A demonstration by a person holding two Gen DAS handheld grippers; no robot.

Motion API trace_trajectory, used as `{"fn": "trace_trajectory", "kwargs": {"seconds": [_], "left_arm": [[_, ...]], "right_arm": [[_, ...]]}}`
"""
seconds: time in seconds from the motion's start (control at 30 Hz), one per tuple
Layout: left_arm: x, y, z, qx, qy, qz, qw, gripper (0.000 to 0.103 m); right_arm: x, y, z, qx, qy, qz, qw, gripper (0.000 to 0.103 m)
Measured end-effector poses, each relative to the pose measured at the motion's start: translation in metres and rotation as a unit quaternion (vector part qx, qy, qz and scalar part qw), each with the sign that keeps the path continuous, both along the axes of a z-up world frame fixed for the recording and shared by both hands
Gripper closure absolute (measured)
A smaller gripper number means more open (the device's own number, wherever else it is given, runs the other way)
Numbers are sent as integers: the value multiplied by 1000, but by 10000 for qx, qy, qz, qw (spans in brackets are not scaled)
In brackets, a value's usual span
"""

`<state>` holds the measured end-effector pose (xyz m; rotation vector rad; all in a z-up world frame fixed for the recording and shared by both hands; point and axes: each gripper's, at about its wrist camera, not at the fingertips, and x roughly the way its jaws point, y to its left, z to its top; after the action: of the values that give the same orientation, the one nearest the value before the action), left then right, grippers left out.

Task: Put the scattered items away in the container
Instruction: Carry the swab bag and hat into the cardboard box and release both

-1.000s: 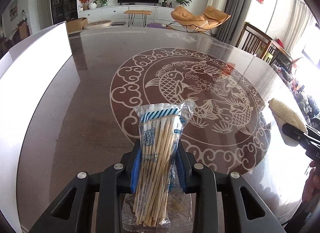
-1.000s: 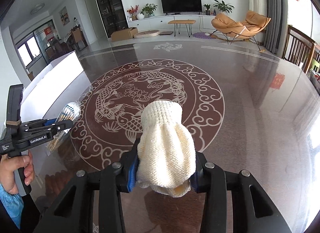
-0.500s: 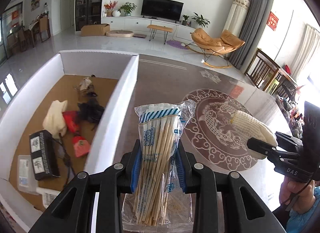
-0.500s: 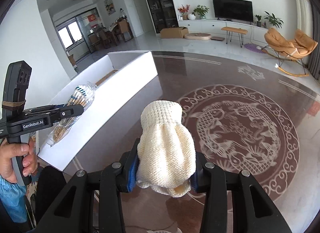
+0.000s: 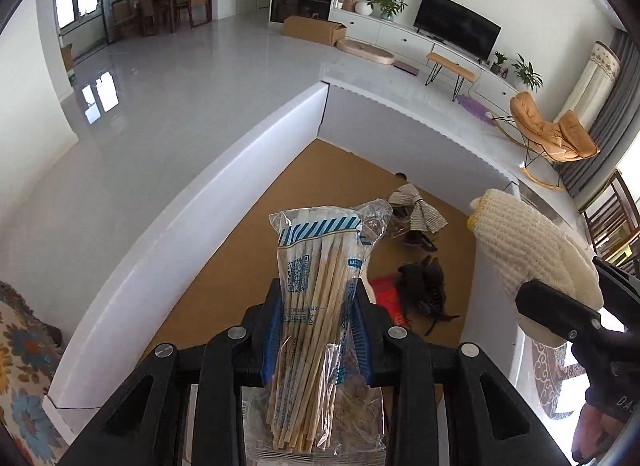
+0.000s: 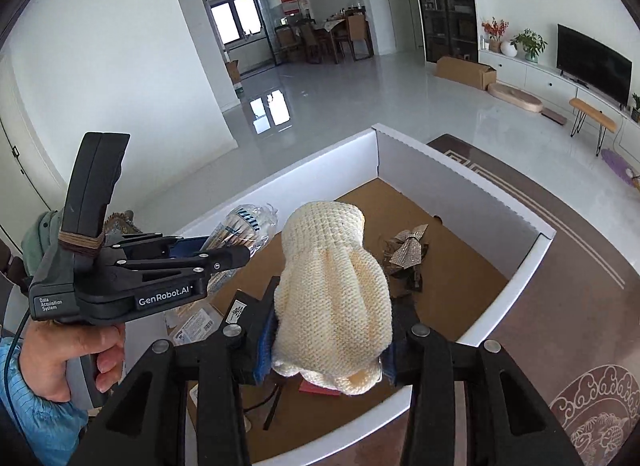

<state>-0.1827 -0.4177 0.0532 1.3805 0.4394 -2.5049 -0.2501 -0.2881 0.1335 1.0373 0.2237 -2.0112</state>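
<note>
My left gripper (image 5: 318, 330) is shut on a clear bag of wooden chopsticks (image 5: 320, 306), held upright over the brown floor of the white-walled box (image 5: 240, 169). The same gripper (image 6: 224, 256) and its bag (image 6: 240, 229) show at the left of the right wrist view, held by a hand. My right gripper (image 6: 326, 340) is shut on a cream knitted glove (image 6: 332, 286), which hangs above the box (image 6: 460, 181) interior. That glove (image 5: 528, 250) appears at the right of the left wrist view, over the box's right wall.
Inside the box lie a beige bow-shaped item (image 5: 416, 211), a black tangled item (image 5: 424, 286), a red packet (image 5: 386, 294) and paper labels (image 6: 196, 324). The dark table with its fish pattern (image 6: 592, 414) lies right of the box. A patterned cloth (image 5: 20, 366) sits at far left.
Both grippers swung left from the fish-patterned table top to above the box, each keeping its grip. The box interior and its contents have come into view.
</note>
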Motion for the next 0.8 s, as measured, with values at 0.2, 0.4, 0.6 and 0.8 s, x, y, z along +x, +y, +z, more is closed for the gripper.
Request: {"fn": "trace_trajectory", "kwargs": {"seconds": [0.2,0.4,0.6,0.8], "left_arm": [[2,-13,-43,205,-433,235,9986,64],[18,20,-32,-521,-350,354,9974,24],[53,52,2,-835,150,644,9943,0],[74,81,27,-831,482,1041,9899,0]], "right_arm": [[-17,-38,-65,742,-470,116,9961,47],[-19,-7,-50,710,-255,43,9971,27],[-5,38,-12,655,143,-67,9977,27],[14,69,3,650,277,-150,9974,27]]}}
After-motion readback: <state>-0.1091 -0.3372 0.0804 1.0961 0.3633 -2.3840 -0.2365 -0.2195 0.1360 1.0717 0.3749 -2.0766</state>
